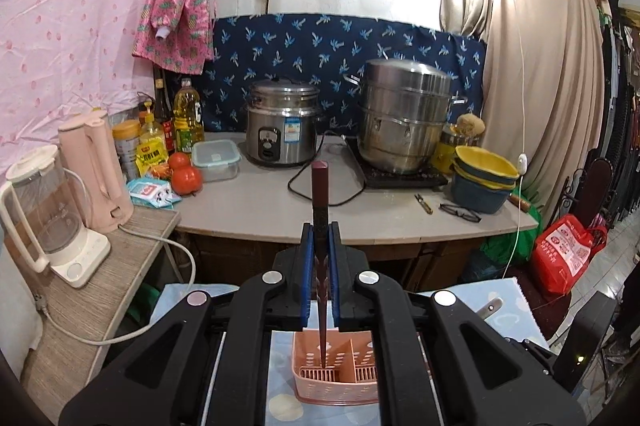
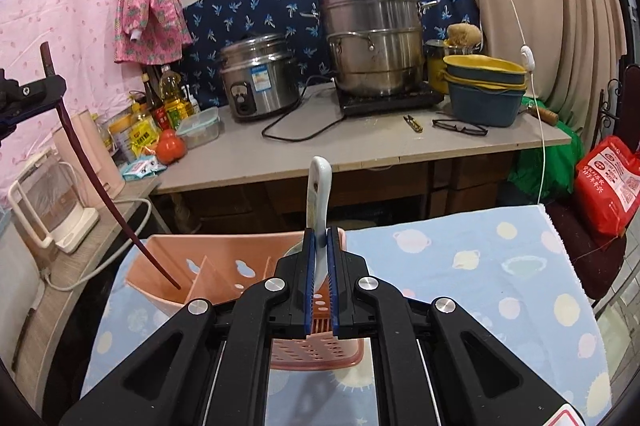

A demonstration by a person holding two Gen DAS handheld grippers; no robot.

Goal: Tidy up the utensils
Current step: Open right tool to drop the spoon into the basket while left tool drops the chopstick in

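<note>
My left gripper (image 1: 320,230) is shut on a dark red chopstick (image 1: 320,201), held upright with its thin tip down inside the left compartment of a pink slotted utensil holder (image 1: 308,386). In the right wrist view the chopstick (image 2: 92,181) slants into that holder (image 2: 160,274), with the left gripper (image 2: 40,85) at the far left. My right gripper (image 2: 320,238) is shut on the pale handle of a white spoon (image 2: 319,193), whose bowl end hangs in the holder's right compartment.
The holder stands on a blue cloth with pastel spots (image 2: 480,266). Behind is a counter (image 2: 360,149) with a rice cooker (image 2: 256,81), steamer pot (image 2: 372,33), stacked bowls (image 2: 484,85), glasses (image 2: 460,126), bottles and tomatoes (image 2: 170,145). A blender (image 1: 48,214) stands left.
</note>
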